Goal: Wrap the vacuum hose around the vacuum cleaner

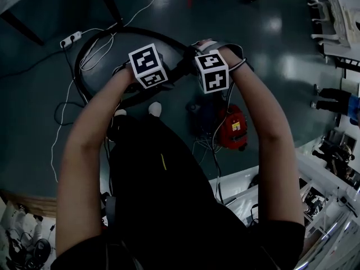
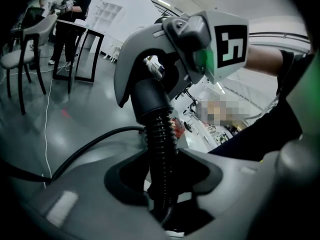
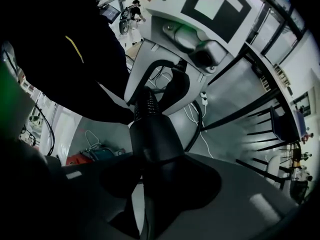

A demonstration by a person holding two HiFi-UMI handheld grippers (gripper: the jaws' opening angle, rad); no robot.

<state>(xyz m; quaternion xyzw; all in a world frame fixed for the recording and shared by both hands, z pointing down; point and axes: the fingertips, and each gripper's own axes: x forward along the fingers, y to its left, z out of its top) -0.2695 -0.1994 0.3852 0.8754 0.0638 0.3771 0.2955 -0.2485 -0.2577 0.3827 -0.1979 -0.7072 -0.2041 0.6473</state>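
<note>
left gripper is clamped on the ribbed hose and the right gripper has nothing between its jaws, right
Not empty: the right gripper view shows the right gripper closed on the hose's smooth black cuff. The left gripper is indeed clamped on the ribbed hose.

The vacuum hose (image 2: 161,149) was black ribbed plastic with a slight sheen. Its end cuff (image 3: 155,139) was smooth, matt black plastic. The left gripper (image 2: 162,176) and right gripper (image 3: 150,179) had smooth, matt grey plastic shells. The floor (image 1: 264,55) was dark, smooth and glossy. The vacuum cleaner (image 1: 233,127) body was red plastic.
</note>
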